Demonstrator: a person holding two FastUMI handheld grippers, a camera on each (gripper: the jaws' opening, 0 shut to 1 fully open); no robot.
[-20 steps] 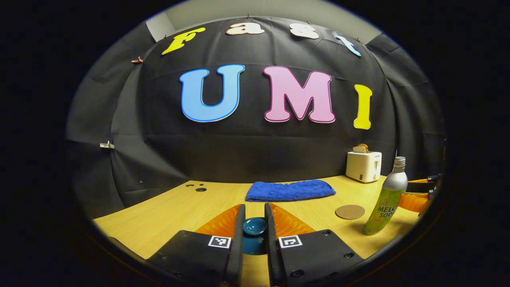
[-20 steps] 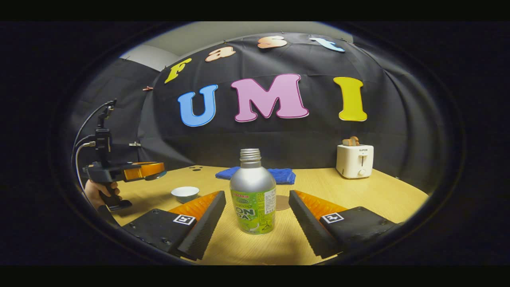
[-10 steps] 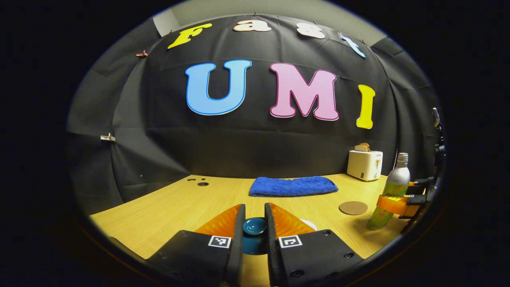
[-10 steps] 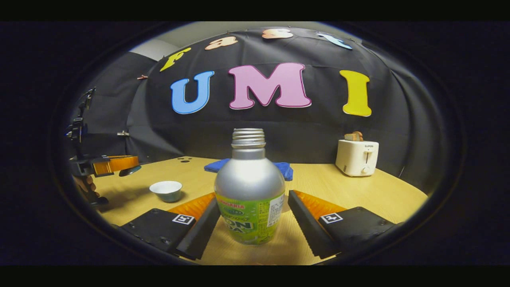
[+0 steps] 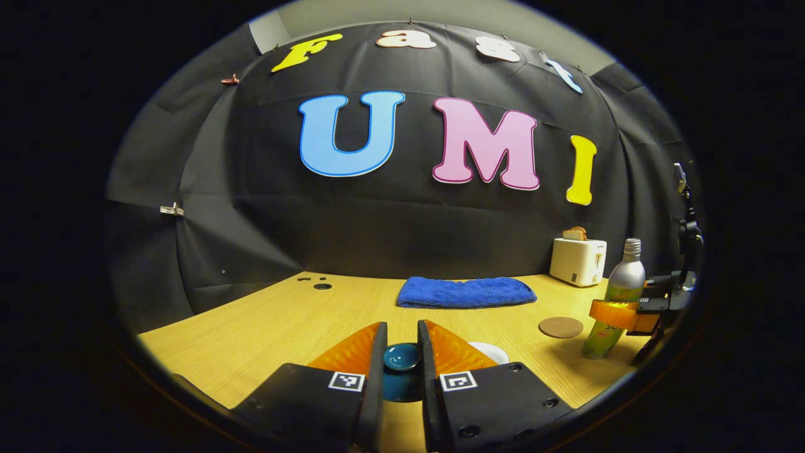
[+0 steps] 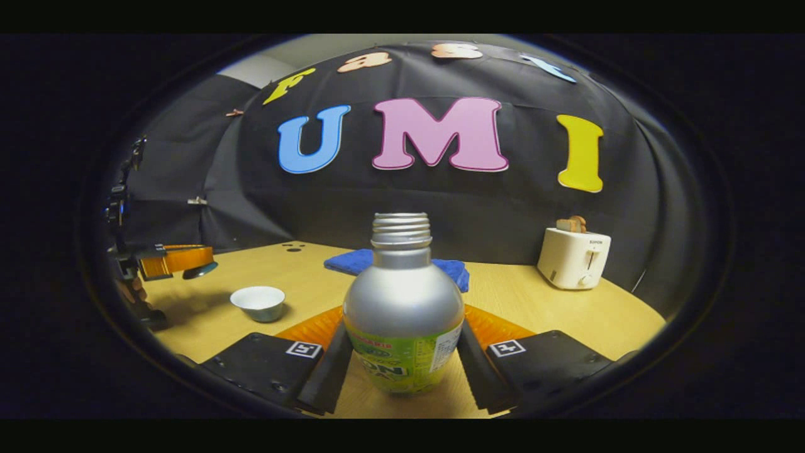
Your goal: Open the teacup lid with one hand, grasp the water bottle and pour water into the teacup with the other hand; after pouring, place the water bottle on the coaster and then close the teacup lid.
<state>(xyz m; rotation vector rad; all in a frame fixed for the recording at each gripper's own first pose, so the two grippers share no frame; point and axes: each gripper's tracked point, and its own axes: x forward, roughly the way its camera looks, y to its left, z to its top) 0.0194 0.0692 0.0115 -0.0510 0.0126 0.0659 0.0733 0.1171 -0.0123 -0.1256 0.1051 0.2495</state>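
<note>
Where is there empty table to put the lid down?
Bare wood lies left of the white teacup, toward the table's holes. It is crowded around the round cork coaster and silver-green bottle.

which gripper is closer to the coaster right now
Right. The right gripper holds the water bottle next to the coaster. The left gripper holds the teacup lid farther across the table.
</note>
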